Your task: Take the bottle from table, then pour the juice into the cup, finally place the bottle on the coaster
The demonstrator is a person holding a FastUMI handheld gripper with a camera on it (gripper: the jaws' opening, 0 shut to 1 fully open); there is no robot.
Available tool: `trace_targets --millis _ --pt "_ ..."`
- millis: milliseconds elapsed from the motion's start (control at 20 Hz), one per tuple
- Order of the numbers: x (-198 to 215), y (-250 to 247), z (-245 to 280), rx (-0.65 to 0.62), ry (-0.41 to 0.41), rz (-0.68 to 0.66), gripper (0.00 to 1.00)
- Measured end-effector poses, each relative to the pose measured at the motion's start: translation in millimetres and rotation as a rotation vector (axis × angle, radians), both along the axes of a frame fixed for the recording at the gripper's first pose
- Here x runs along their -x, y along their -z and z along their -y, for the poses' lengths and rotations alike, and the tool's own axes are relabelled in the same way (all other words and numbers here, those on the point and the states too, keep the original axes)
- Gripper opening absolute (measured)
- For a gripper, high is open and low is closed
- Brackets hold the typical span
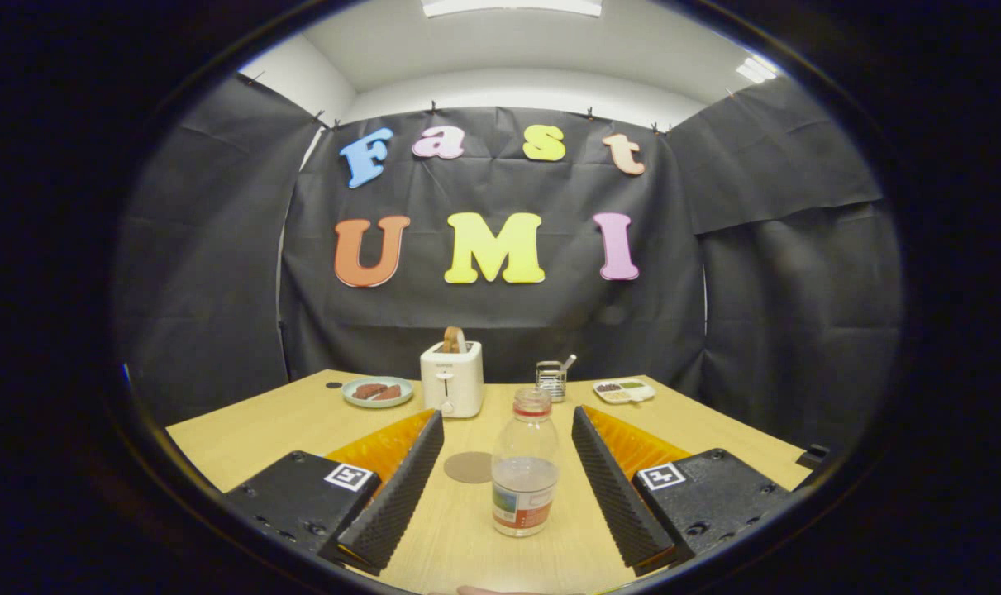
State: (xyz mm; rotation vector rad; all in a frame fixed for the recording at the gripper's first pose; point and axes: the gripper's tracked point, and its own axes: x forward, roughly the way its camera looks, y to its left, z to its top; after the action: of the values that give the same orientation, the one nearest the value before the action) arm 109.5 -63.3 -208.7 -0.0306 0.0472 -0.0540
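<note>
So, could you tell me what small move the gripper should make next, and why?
Probably close the fingers on the bottle. The gripper is open, its fingers flank the upright, capped bottle with a gap on each side, and neither finger touches it yet. The coaster lies on the table just beside the bottle.

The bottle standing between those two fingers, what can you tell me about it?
The bottle is clear, plastic by its look, with a cap on top and a printed label around its lower part. It holds some pale liquid, well under half full. It stands upright on the wooden table, between the gripper fingers, which are spread open and not touching it. A round brown coaster lies just beside it.
</note>
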Motion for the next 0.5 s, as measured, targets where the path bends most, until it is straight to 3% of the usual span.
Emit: trace_targets --millis 500 --pt "-34.7 68.8 22.1 0.015 0.027 -0.060 1.00"
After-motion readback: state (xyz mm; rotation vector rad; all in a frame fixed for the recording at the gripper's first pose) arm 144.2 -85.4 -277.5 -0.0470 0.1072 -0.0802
